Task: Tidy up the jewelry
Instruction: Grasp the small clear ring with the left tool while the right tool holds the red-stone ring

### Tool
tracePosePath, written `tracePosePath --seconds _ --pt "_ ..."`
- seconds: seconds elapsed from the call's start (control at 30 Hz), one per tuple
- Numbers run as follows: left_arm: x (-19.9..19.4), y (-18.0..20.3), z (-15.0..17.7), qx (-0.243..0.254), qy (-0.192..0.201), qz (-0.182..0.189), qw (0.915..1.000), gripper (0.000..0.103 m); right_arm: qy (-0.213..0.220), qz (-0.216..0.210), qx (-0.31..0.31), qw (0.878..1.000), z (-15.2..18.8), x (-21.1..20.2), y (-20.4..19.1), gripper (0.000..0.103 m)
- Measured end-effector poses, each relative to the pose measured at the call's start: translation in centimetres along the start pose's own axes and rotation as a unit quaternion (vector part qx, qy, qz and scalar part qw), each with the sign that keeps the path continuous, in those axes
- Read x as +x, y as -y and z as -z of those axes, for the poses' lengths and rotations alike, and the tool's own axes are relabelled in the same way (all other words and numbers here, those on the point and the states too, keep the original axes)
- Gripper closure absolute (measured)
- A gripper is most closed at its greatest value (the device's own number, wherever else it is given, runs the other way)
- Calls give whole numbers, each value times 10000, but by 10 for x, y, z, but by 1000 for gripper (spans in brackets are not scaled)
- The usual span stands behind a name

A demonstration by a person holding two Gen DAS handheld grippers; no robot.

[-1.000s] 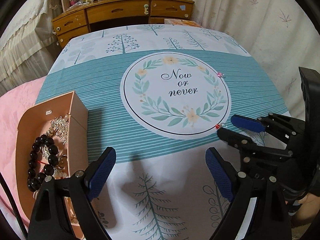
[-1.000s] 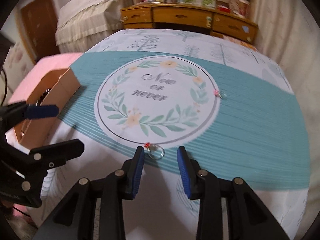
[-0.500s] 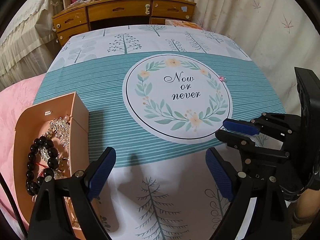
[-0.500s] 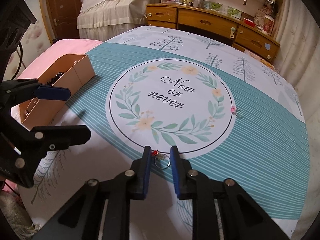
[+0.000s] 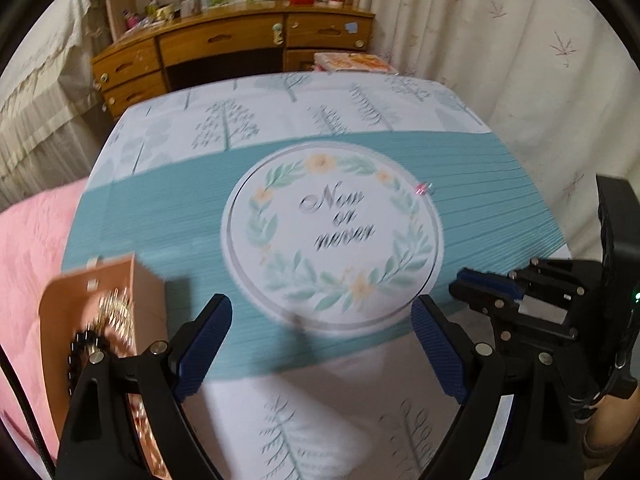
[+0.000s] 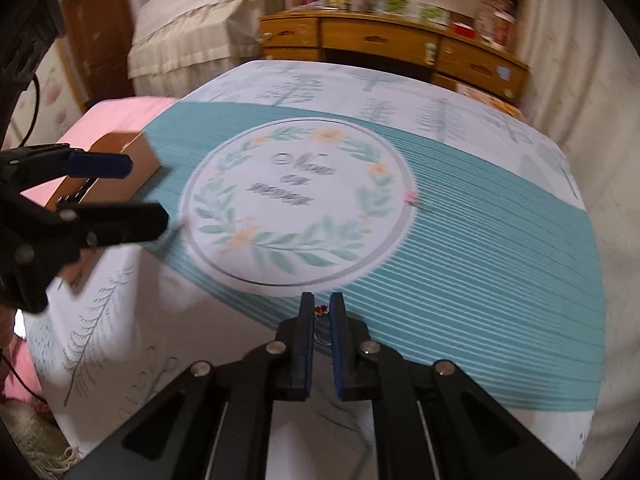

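Observation:
My right gripper (image 6: 322,312) is shut on a small silver ring with a red charm (image 6: 320,311) and holds it just above the cloth's front edge. My left gripper (image 5: 320,344) is open and empty over the front of the table, beside a tan cardboard box (image 5: 100,284) holding a black bead bracelet (image 5: 80,344) and silver jewelry. The box (image 6: 128,168) also shows at the left in the right wrist view. A second small ring with a pink charm (image 5: 424,189) lies on the cloth at the wreath's right edge, also seen from the right wrist (image 6: 412,198).
The table wears a teal and white cloth (image 5: 480,184) with a printed wreath. A pink bed cover (image 5: 28,240) lies to the left. A wooden desk (image 5: 224,48) stands behind, curtains (image 5: 500,40) to the right.
My right gripper has closed on the red-charm ring and lifted it off the cloth. My left gripper has pulled back and up, still open.

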State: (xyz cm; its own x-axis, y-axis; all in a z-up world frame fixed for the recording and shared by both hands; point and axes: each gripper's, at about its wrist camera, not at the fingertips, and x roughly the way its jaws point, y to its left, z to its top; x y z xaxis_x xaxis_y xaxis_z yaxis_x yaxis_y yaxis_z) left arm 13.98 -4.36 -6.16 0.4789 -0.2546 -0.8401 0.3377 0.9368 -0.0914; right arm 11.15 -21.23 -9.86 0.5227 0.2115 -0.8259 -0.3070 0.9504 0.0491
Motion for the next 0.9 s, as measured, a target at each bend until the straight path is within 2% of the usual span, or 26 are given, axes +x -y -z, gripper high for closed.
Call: tracePosePath --seconds 0.13,0.3,0.43,0.53,0.6,0.7,0.8,0.87,0.9 --pt "6 20 -28 111 63 118 9998 13 127 -31 533 9985 2 -11 27 96" --pt "30 47 -59 201 -45 296 9993 15 345 -222 1331 9902 5 -27 66 96" --pt "62 70 -82 430 -347 478 9973 28 465 -484 1842 9806 8 -35 91 96" --pt "85 84 -94 705 -589 568 9941 31 546 -592 2038 9757 8 -40 103 96" --pt "97 91 -98 845 -706 540 9924 35 594 -645 2125 9732 9 -43 110 96" --pt "111 100 -102 1076 -842 505 9893 46 625 -688 2213 9708 12 -47 115 96" --pt "120 108 -102 1302 -908 442 9863 49 642 -764 2300 9681 14 -48 121 96" --pt "124 112 -101 1434 -956 409 9842 56 638 -779 2337 9671 15 -47 123 96" --pt "126 114 -101 1480 -977 375 9834 62 633 -798 2352 9666 15 -46 124 96"
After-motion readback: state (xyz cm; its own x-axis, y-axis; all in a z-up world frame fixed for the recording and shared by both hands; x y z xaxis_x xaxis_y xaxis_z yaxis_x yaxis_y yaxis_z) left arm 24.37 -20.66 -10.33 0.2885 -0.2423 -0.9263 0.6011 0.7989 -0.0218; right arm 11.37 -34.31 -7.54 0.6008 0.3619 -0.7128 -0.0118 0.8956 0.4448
